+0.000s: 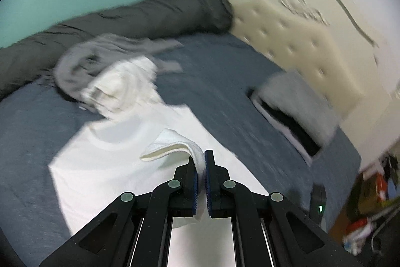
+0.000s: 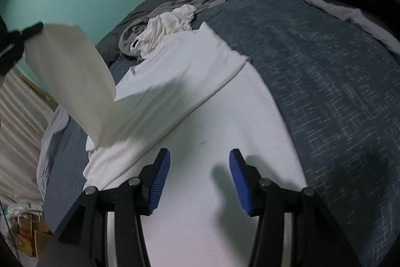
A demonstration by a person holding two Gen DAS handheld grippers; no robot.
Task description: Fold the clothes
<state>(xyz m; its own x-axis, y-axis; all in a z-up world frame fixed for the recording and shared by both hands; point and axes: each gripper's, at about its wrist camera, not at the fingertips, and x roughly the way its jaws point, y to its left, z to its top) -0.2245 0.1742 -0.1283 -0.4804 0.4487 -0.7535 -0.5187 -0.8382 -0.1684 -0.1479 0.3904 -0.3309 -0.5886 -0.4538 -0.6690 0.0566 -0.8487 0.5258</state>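
A white shirt [image 1: 107, 167] [image 2: 200, 204] lies spread on the blue bed cover [image 1: 225, 76] [image 2: 325, 91]. My left gripper [image 1: 201, 159] is shut on a fold of the shirt's edge [image 1: 172, 144], which loops up out of its jaws. In the right wrist view the left gripper [image 2: 27, 31] sits at the upper left, holding a flap of the shirt [image 2: 70, 71] raised in the air over the rest of it. My right gripper [image 2: 200, 154] hovers just above the flat lower part of the shirt, open, with nothing between its blue pads [image 2: 160, 174].
A crumpled pile of grey and white clothes [image 1: 100, 71] [image 2: 162, 26] lies beyond the shirt. A dark rolled duvet [image 1: 125, 16] runs along the teal wall. A stack of folded clothes [image 1: 295, 111] sits by the tufted headboard [image 1: 300, 41]. Clutter [image 1: 370, 204] lies off the bed's edge.
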